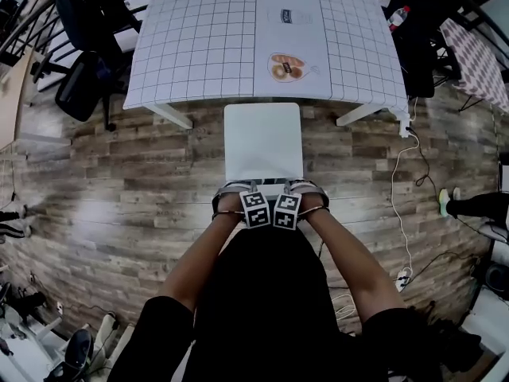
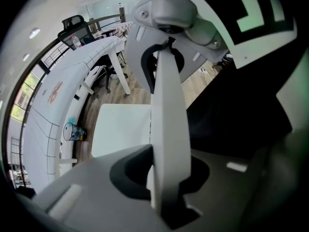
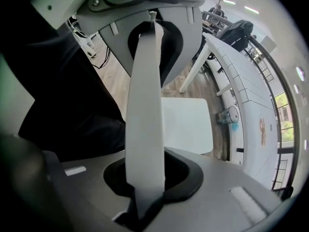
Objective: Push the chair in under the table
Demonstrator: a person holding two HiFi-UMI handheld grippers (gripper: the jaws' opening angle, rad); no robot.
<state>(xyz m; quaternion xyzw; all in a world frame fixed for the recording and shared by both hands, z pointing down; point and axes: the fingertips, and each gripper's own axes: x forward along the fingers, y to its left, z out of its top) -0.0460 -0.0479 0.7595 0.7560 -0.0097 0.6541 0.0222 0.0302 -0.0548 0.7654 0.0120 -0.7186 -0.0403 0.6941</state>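
Up close, both tongs sit side by side: the left gripper (image 1: 254, 207) and right gripper (image 1: 287, 208) point down, each clamped over the top edge of the backrest (image 2: 168, 129). I'd guess that's for an even push so it doesn't swing. The chair (image 1: 262, 143) faces the table (image 1: 199, 54), with its front edge right at the table's edge, not under yet. The gap between the table legs (image 1: 170, 115) looks wide enough, and the cable (image 1: 395, 183) lies well off to the right.

We take this for an office workroom: black swivel chairs (image 1: 79, 90) crowd a big table (image 1: 199, 46), with a wood-plank floor (image 1: 119, 185) and a power strip (image 1: 403, 278).
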